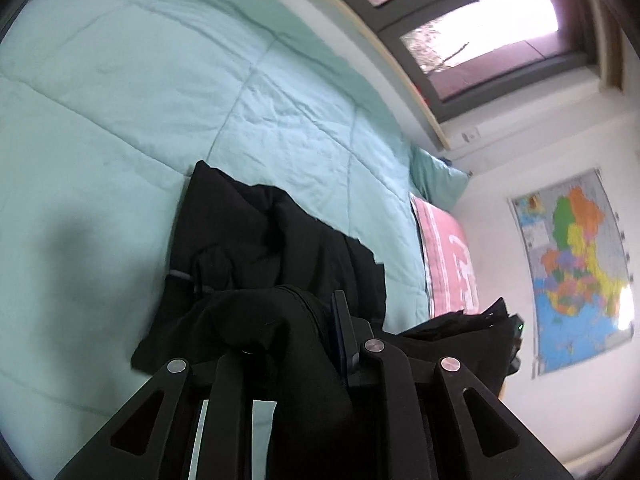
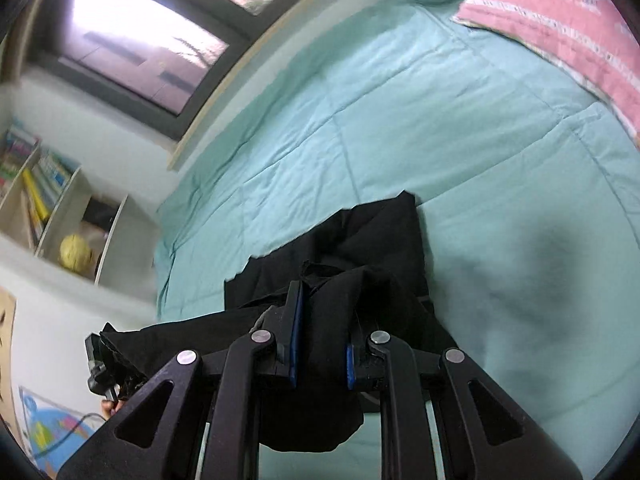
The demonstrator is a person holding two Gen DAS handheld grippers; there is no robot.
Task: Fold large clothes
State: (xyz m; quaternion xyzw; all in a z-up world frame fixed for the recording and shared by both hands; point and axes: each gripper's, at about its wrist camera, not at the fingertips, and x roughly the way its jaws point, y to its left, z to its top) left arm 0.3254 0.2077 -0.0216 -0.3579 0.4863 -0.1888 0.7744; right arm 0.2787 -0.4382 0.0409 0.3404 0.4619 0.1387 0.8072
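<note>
Teal quilt | left gripper — right gripper both clamp black garment | writing unreadable

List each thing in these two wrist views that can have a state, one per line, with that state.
Black garment: partly lifted, the rest lying rumpled on the bed.
Left gripper: jaws shut on the garment.
Right gripper: jaws shut on the garment.
Quilt: spread, lightly creased.
Pink pillow: lying flat.

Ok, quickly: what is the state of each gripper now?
Left gripper: closed on the black garment.
Right gripper: closed on the same black garment.
</note>
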